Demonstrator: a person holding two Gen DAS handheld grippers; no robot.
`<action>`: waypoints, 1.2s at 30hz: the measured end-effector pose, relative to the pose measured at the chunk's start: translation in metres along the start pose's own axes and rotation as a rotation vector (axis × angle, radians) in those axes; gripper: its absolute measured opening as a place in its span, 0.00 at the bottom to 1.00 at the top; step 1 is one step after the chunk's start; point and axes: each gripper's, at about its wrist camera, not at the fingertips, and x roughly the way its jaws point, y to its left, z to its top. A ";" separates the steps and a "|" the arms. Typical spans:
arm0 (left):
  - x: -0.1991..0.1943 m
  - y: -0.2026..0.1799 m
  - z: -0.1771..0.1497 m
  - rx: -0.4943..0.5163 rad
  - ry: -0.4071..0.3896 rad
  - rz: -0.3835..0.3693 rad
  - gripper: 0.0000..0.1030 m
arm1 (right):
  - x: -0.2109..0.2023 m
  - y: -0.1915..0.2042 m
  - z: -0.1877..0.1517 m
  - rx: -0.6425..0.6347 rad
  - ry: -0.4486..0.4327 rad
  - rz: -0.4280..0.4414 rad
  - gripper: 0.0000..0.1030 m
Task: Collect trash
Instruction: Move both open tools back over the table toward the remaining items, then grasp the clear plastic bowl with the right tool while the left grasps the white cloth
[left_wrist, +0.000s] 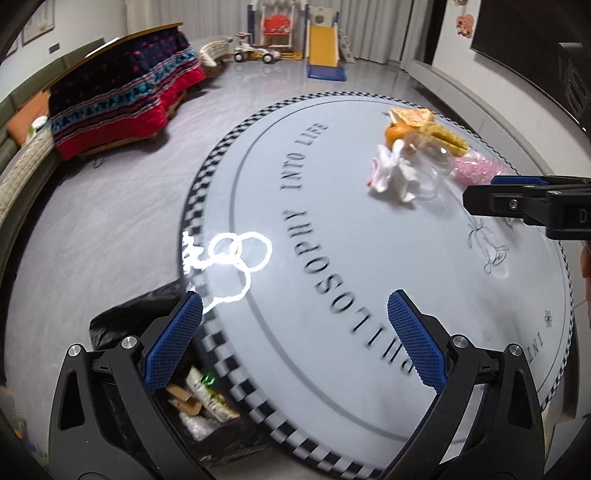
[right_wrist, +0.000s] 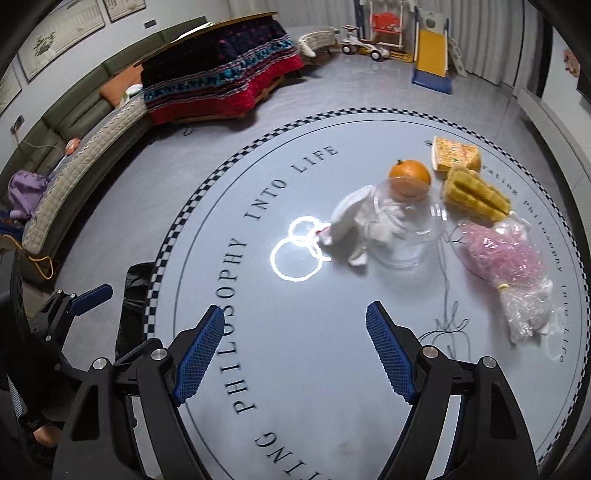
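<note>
On the round grey table (right_wrist: 295, 350) lies a cluster of items: a white crumpled tissue (right_wrist: 351, 225), a clear plastic cup (right_wrist: 406, 236), an orange (right_wrist: 410, 177), a yellow snack packet (right_wrist: 456, 153), a yellow sponge-like piece (right_wrist: 474, 197) and a pink-filled clear plastic bag (right_wrist: 506, 262). The same tissue (left_wrist: 391, 173) and cup (left_wrist: 432, 162) show far off in the left wrist view. My right gripper (right_wrist: 295, 350) hangs open over bare tabletop, short of the cluster. My left gripper (left_wrist: 295, 339) is open at the table's left edge, above a black trash bag (left_wrist: 207, 402) holding wrappers.
The trash bag (right_wrist: 136, 295) stands on the floor against the table's left rim. A sofa (right_wrist: 74, 155), a low table under a red and dark blanket (right_wrist: 221, 81), and a toy slide (right_wrist: 432, 55) stand beyond. A ceiling lamp's glare (right_wrist: 299, 251) lies on the tabletop.
</note>
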 end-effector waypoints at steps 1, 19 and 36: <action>0.005 -0.006 0.006 0.009 0.000 -0.009 0.94 | 0.002 -0.009 0.004 0.013 0.002 -0.015 0.77; 0.082 -0.044 0.070 0.069 0.060 -0.067 0.94 | 0.082 -0.079 0.058 0.181 0.065 -0.081 0.83; 0.121 -0.067 0.097 0.083 0.100 -0.095 0.94 | 0.073 -0.106 0.075 0.199 0.019 -0.062 0.82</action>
